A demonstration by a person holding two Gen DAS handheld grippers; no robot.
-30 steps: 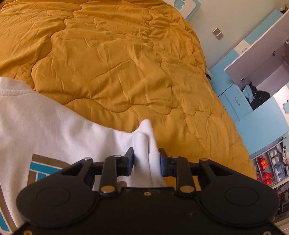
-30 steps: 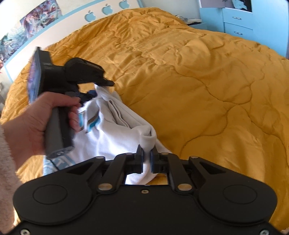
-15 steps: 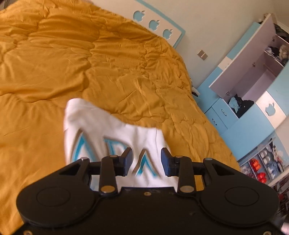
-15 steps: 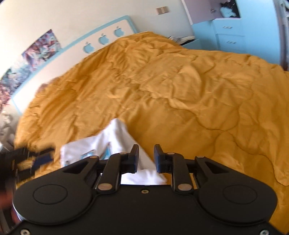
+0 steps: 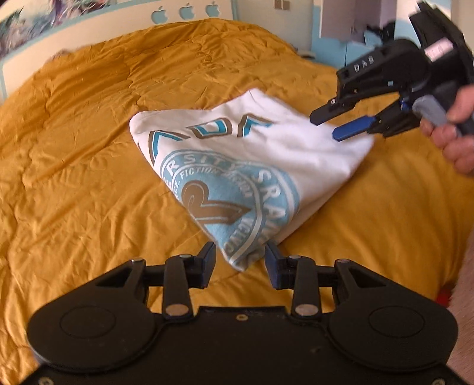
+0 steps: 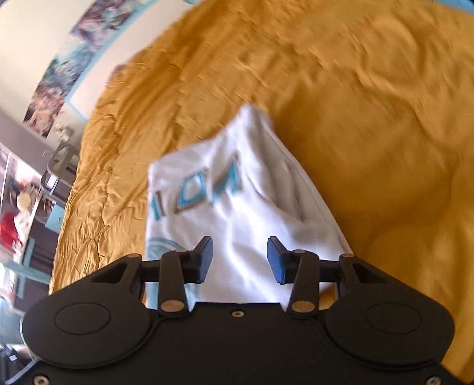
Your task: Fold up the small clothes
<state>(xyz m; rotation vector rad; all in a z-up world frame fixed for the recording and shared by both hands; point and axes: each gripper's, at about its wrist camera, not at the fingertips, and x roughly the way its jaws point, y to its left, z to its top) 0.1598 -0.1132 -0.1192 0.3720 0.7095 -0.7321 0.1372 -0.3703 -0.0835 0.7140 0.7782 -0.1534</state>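
A folded white T-shirt (image 5: pixel 243 165) with a blue and brown round print lies on the orange bedspread (image 5: pixel 74 165). My left gripper (image 5: pixel 240 260) is open, its jaws on either side of the shirt's near corner without gripping it. My right gripper (image 5: pixel 324 126) shows in the left wrist view at the shirt's far right corner, open and empty. In the right wrist view the right gripper (image 6: pixel 240 254) is open just above the shirt (image 6: pixel 225 201), which is blurred by motion.
A white and blue headboard (image 5: pixel 183 11) with apple cut-outs stands behind the bed. Blue cupboards (image 5: pixel 349 32) stand at the back right. Shelves with small items (image 6: pixel 20 207) stand left of the bed. The person's hand (image 5: pixel 456 130) holds the right gripper.
Both grippers were shut on the shirt's edge one second ago. Both have opened and let go, and the shirt now lies folded on the bed. Both grippers have drawn back.
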